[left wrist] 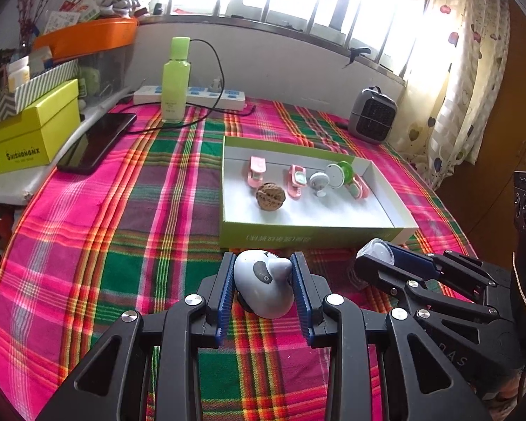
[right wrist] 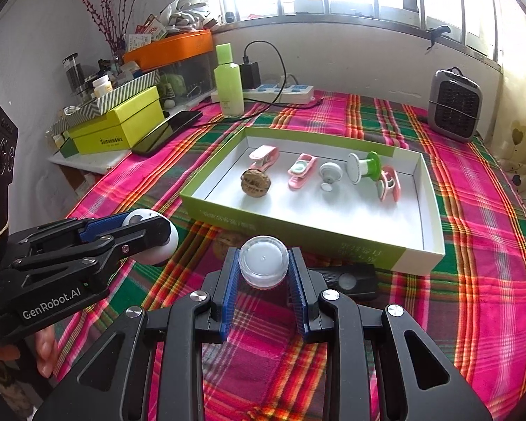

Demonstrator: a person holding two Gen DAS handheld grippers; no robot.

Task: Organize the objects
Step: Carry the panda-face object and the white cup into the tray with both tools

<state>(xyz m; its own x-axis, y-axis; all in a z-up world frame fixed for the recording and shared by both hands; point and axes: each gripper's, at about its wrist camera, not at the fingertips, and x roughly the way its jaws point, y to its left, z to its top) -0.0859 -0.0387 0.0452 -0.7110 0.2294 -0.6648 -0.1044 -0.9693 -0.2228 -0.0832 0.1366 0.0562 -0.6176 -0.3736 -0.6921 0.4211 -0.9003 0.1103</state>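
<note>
In the left wrist view my left gripper (left wrist: 263,263) is shut on a grey-white egg-shaped toy with dark patches (left wrist: 263,287), held over the plaid cloth just in front of the green-sided tray (left wrist: 315,236). The right wrist view shows my right gripper (right wrist: 263,256) shut on a small clear round jar with a white inside (right wrist: 263,263), also just short of the tray (right wrist: 298,224). Each gripper shows in the other's view: the right gripper (left wrist: 375,256), the left gripper (right wrist: 154,235). In the tray lie a walnut (right wrist: 256,181), pink clips (right wrist: 299,172) and a white suction hook (right wrist: 330,173).
A flat black object (right wrist: 347,279) lies on the cloth by the tray's near wall. At the back stand a green bottle (right wrist: 229,84), a power strip (right wrist: 284,92) with cables and a small grey heater (right wrist: 454,105). A phone (right wrist: 168,131) and a yellow-green box (right wrist: 122,126) sit at the left.
</note>
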